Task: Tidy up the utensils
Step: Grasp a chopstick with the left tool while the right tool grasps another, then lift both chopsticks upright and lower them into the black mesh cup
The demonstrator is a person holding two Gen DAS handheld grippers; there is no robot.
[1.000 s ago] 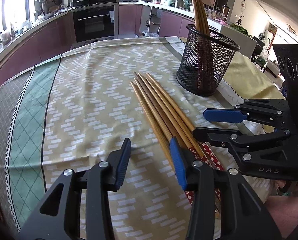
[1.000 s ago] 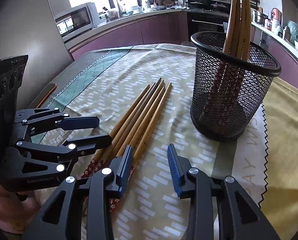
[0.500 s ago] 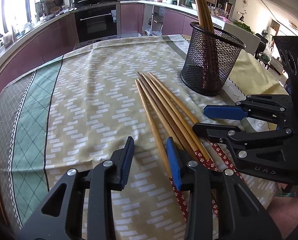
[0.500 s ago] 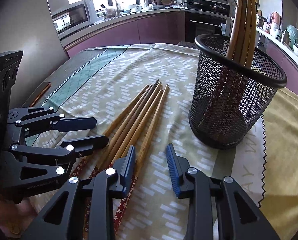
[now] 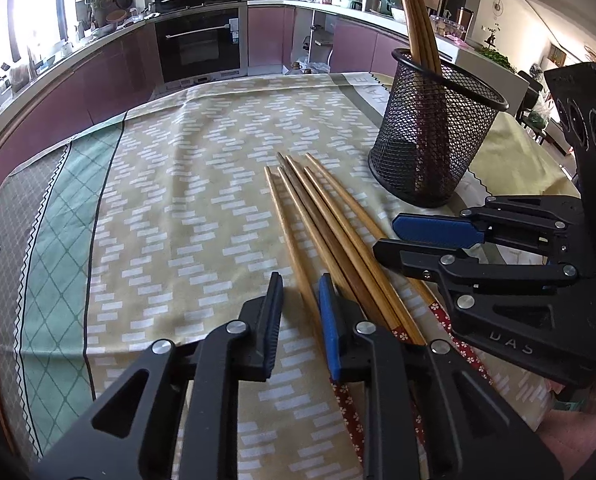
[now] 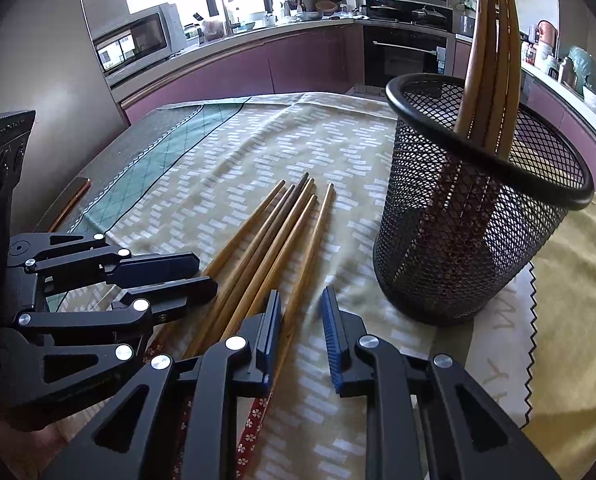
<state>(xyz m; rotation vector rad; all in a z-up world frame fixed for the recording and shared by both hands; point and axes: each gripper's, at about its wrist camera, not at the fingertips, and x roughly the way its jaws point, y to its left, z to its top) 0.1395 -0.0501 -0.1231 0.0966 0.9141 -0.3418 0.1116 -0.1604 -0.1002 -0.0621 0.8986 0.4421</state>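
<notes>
Several wooden chopsticks (image 5: 322, 216) with red flowered ends lie side by side on the tablecloth; they also show in the right wrist view (image 6: 269, 248). A black mesh cup (image 5: 430, 140) stands upright behind them with several chopsticks (image 6: 494, 60) in it; the cup also shows in the right wrist view (image 6: 470, 216). My left gripper (image 5: 300, 304) is open, its jaws on either side of the leftmost chopstick, low over the cloth. My right gripper (image 6: 298, 312) is open, its jaws on either side of the rightmost chopstick.
A patterned tablecloth (image 5: 185, 208) covers the round table. A yellow cloth (image 6: 570, 296) lies to the right under the cup. Kitchen counters and an oven (image 5: 197, 44) stand beyond the table's far edge.
Both grippers have moved forward and lower toward the loose chopsticks. Their jaws have narrowed a little and now straddle the outermost chopsticks.
</notes>
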